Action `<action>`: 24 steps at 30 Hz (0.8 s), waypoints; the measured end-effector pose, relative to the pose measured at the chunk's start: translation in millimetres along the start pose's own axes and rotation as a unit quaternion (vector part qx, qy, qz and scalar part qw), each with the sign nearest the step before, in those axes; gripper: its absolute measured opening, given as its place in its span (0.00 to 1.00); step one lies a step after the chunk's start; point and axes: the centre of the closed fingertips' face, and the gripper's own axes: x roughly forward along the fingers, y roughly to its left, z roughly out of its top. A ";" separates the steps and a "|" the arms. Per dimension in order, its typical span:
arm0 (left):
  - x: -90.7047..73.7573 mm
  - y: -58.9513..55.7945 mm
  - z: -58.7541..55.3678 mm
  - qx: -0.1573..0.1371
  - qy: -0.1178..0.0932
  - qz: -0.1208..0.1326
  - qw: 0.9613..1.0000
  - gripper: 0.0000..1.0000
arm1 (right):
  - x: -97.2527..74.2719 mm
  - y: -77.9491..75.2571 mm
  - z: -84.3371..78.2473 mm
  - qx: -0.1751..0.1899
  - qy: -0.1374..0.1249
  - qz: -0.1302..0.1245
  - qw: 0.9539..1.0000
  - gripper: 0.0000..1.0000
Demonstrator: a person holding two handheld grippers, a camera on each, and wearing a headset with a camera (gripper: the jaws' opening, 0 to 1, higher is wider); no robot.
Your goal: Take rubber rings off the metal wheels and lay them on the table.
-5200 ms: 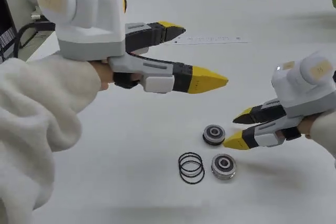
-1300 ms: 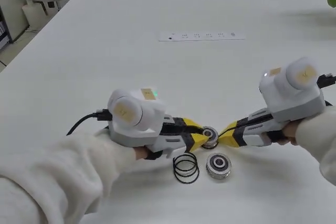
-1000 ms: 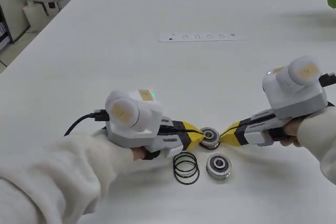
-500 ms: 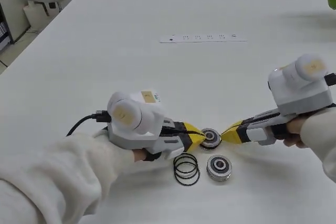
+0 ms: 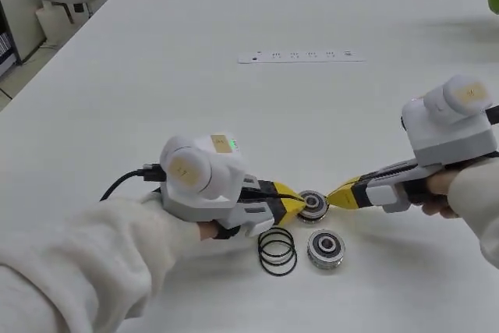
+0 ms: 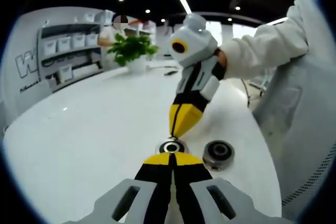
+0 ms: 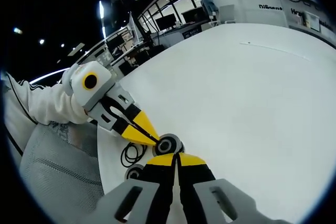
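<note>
On white desk (image 5: 156,76), small round metal wheel (image 5: 314,203) lies flat: shiny steel hub, dark band round rim. Left tongs (image 5: 295,205), yellow-tipped, pressed together, tip touching wheel's left edge. Right tongs (image 5: 337,195) also together, tip at wheel's opposite edge. Cannot tell whether either pinches rubber. Just near side of wheel: loose rubber rings (image 5: 277,250), thin black loops overlapping. Second wheel (image 5: 325,246), same build, lies flat beside them, apart from both tongs.
</note>
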 end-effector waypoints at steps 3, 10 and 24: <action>0.0 -0.2 0.0 0.000 0.000 0.001 1.000 0.01 | 0.3 1.2 0.6 -0.003 0.001 0.000 1.000 0.00; 0.2 -0.4 0.1 -0.002 0.001 0.002 1.000 0.01 | 0.9 2.7 1.5 -0.011 0.003 -0.001 1.000 0.00; -0.9 -0.8 -0.2 -0.005 0.000 0.002 1.000 0.02 | 1.2 5.9 4.9 -0.023 0.005 0.000 1.000 0.00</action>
